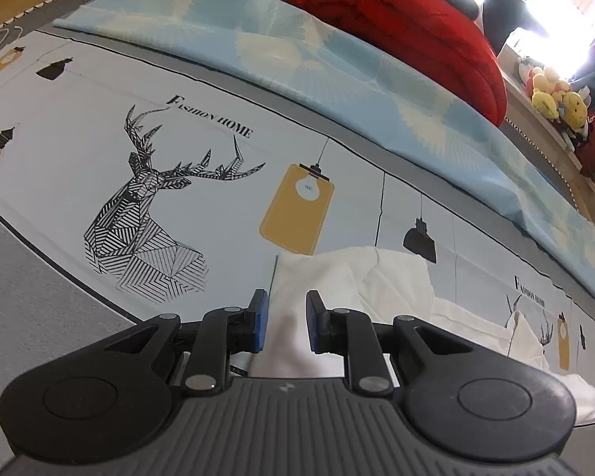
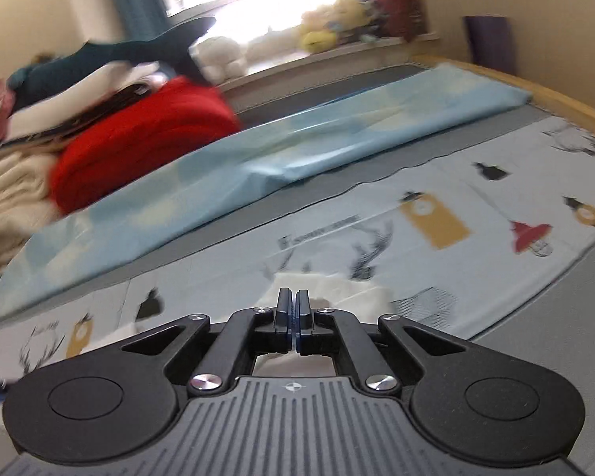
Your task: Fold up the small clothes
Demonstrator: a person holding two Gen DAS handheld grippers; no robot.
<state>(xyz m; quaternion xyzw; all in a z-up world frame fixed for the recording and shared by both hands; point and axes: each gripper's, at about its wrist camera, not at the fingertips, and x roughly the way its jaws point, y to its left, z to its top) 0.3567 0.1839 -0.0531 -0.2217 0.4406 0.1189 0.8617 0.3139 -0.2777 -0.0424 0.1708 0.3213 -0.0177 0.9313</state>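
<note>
Across the printed bedsheet point(image 1: 178, 91) we guide the half-open left gripper point(image 1: 286, 323) over the white garment point(image 1: 337, 273) low in frame, while the clenched right gripper point(image 2: 293, 317) perhaps pinches only blurred cloth.

Bed point(image 1: 27, 301): grey cover with a pale printed sheet point(image 1: 99, 127) spread flat over it; print shows deer heads, hanging lamps, "Fashion Home" text. Wood frame point(image 2: 567, 99) visible along the bed's edge.

Directly on it:
- White garment point(image 1: 396, 277), crumpled, partly folded, on the printed sheet at the near side. Also in the blurred right wrist view point(image 2: 337, 283).
- Light blue folded cloth point(image 1: 297, 51), long, lying along the far side of the sheet, parallel to its edge.
- Red blanket point(image 1: 416, 27), rolled or folded, behind the blue cloth, touching it.
- Cream blankets point(image 2: 8, 194) stacked beside the red one; more clothes piled on top, blurred.
</note>
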